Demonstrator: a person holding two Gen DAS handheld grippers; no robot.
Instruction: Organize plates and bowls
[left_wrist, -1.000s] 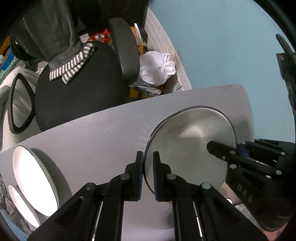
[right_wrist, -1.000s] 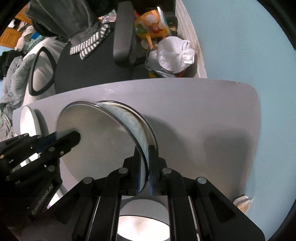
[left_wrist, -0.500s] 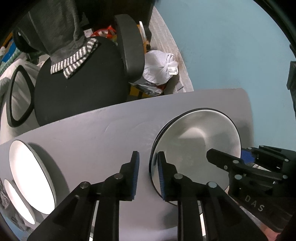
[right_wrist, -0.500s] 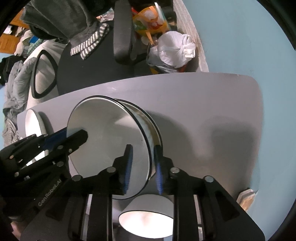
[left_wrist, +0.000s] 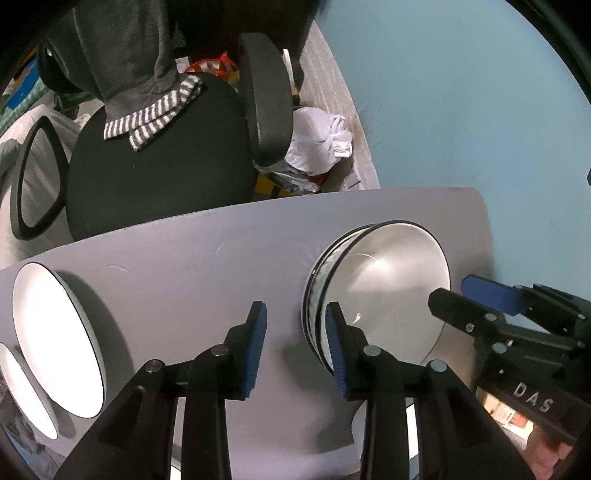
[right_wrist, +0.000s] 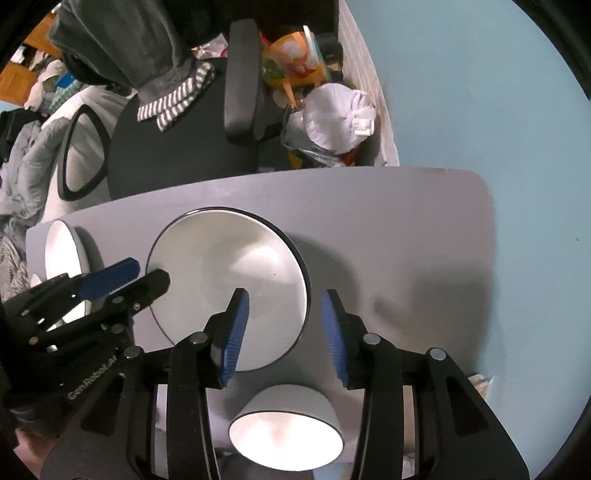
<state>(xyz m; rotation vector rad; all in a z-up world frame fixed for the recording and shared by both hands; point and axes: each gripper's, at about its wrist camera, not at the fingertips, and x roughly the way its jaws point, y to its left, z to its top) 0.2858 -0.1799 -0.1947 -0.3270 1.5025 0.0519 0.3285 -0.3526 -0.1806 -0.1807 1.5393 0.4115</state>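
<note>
Resting on the table (right_wrist: 388, 229), the plate (right_wrist: 229, 273) sits between wide-open left gripper (left_wrist: 293, 343) and right gripper (right_wrist: 282, 332), ungripped.

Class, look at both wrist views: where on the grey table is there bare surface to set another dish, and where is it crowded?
Bare: the table right of the stacked plates, toward the blue wall, and the stretch between the stack and the left-edge plates. Crowded: the near edge, with both open grippers and a bowl.
</note>
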